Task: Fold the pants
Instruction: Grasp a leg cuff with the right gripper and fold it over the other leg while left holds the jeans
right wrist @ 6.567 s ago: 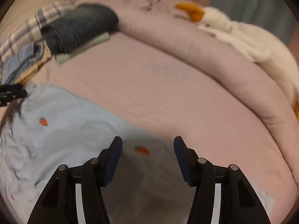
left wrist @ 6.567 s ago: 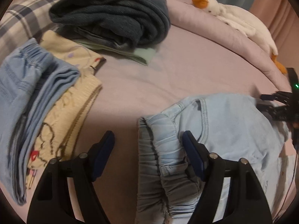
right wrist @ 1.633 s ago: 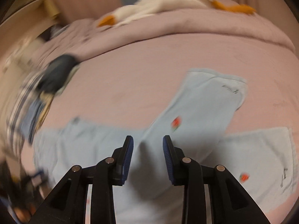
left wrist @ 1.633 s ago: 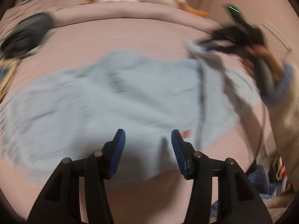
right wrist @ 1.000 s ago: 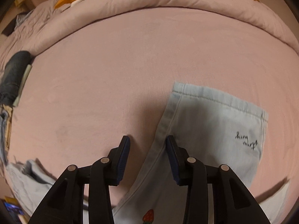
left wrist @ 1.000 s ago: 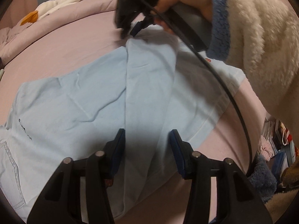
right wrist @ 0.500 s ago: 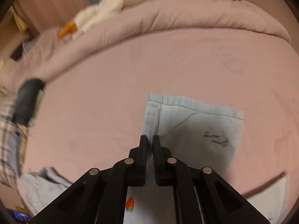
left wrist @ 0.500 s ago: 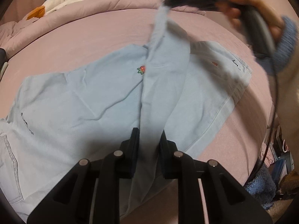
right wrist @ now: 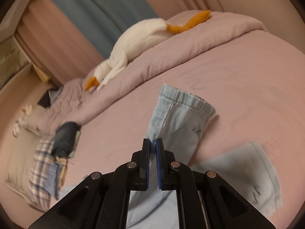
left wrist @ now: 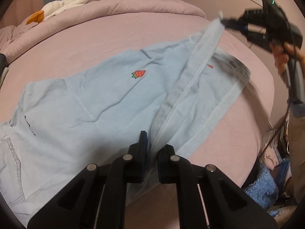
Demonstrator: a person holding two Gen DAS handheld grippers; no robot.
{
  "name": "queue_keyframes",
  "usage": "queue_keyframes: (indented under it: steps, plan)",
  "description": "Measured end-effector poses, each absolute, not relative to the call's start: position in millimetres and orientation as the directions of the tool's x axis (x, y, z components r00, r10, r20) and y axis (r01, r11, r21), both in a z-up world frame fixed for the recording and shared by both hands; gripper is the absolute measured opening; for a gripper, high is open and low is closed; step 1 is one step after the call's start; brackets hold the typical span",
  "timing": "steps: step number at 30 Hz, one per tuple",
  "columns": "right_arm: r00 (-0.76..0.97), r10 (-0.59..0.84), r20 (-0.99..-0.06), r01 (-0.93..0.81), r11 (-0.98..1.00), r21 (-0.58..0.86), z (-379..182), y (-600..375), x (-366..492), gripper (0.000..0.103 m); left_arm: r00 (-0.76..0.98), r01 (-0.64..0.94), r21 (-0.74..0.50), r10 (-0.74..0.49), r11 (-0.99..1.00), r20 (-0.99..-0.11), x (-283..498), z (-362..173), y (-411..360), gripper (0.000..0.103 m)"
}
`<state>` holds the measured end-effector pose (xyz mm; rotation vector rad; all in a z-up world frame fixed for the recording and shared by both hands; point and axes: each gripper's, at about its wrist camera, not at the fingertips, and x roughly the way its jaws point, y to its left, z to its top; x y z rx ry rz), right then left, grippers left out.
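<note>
Light blue pants (left wrist: 106, 99) with red strawberry marks lie spread on the pink bed (left wrist: 106, 36). My left gripper (left wrist: 151, 143) is shut on the inner edge of the upper leg near the crotch. My right gripper (right wrist: 152, 143) is shut on the hem corner of that leg (right wrist: 177, 112) and holds it lifted above the bed. In the left wrist view the right gripper (left wrist: 226, 23) is at the upper right, pulling the leg edge taut. The other leg (right wrist: 247, 173) lies flat on the bed below.
A white plush goose (right wrist: 137, 43) lies on the rolled duvet (left wrist: 122, 5) at the far side. Folded clothes, a dark pair (right wrist: 64, 135) on top, are stacked at the left by a plaid pillow (right wrist: 38, 164). The bed edge drops off at right above blue fluffy items (left wrist: 265, 187).
Both grippers closed on the upper leg's edge about half a second ago. Since then the right gripper has lifted the hem and carried it rightward, stretching the leg edge between the grippers.
</note>
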<state>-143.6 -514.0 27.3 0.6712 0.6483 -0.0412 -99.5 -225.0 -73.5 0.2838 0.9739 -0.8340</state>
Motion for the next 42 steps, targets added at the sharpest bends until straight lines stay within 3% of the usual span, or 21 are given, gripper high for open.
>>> queue_keyframes:
  steps: [5,10,14,19,24,28,33,42]
  plan:
    - [0.792,0.179,-0.584,0.318,0.695,0.645,-5.7,-539.8,-163.6,0.008,0.279,0.748,-0.127,-0.482,0.651,-0.831,-100.2,-74.4,-225.0,0.008]
    - [0.704,0.209,-0.679,0.449,0.609,0.654,-66.6,-559.4,-166.9,0.008,0.274,0.754,-0.11,-0.462,0.647,-0.844,-100.6,-75.8,-226.7,0.008]
    - [0.732,0.266,-0.628,0.46,0.487,0.742,-95.1,-573.6,-170.9,0.008,0.284,0.762,-0.089,-0.454,0.642,-0.845,-101.1,-73.5,-226.9,0.008]
    - [0.761,0.251,-0.598,0.435,0.487,0.757,-82.3,-577.8,-169.5,0.008,0.301,0.771,-0.08,-0.473,0.631,-0.828,-106.2,-62.9,-222.9,0.008]
    - [0.839,0.203,-0.504,0.354,0.499,0.791,-45.0,-575.4,-193.7,0.008,0.301,0.79,-0.048,-0.455,0.611,-0.838,-110.2,-68.2,-224.2,0.008]
    - [0.812,0.16,-0.562,0.409,0.531,0.742,-47.9,-569.0,-213.0,0.008,0.296,0.791,-0.03,-0.427,0.61,-0.855,-109.5,-75.3,-228.3,0.008]
    - [0.722,0.112,-0.683,0.531,0.543,0.651,-78.9,-575.2,-215.3,0.008,0.26,0.772,-0.094,-0.448,0.629,-0.855,-102.0,-78.0,-222.1,0.009]
    - [0.782,0.101,-0.615,0.498,0.491,0.715,-73.4,-595.6,-220.7,0.011,0.258,0.766,-0.096,-0.441,0.635,-0.859,-103.6,-79.2,-221.4,0.01]
